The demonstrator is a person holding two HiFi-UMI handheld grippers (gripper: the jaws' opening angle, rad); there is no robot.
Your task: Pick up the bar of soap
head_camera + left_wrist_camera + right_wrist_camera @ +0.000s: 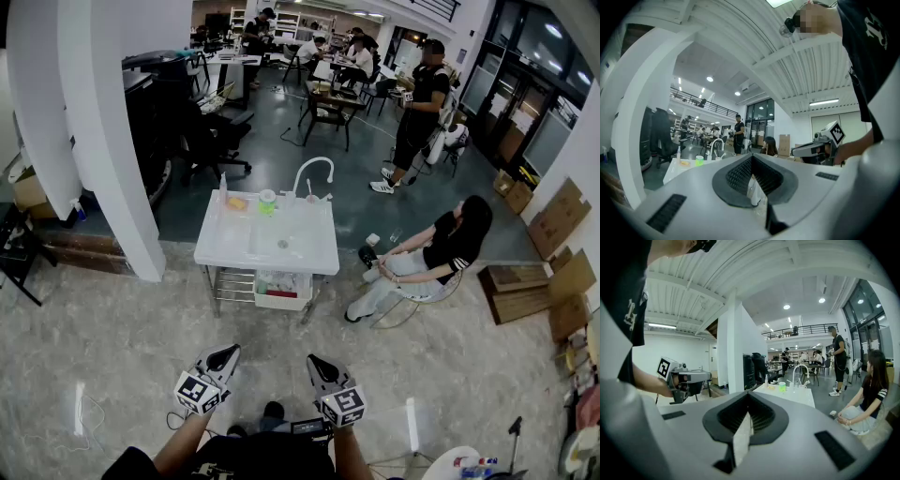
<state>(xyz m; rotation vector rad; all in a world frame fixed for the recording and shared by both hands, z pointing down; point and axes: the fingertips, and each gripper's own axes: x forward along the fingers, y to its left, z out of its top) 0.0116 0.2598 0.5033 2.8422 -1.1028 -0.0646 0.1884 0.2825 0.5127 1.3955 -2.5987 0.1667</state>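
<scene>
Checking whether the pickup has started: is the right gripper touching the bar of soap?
Apart. The head view shows the right gripper over open floor, well short of the white table where the bar of soap lies.

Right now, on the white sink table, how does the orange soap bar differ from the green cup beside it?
The soap bar is orange and lies low and flat; the green cup stands upright and looks taller. In the head view the soap bar lies left of the green cup. Both sit at the far edge of the sink table.
</scene>
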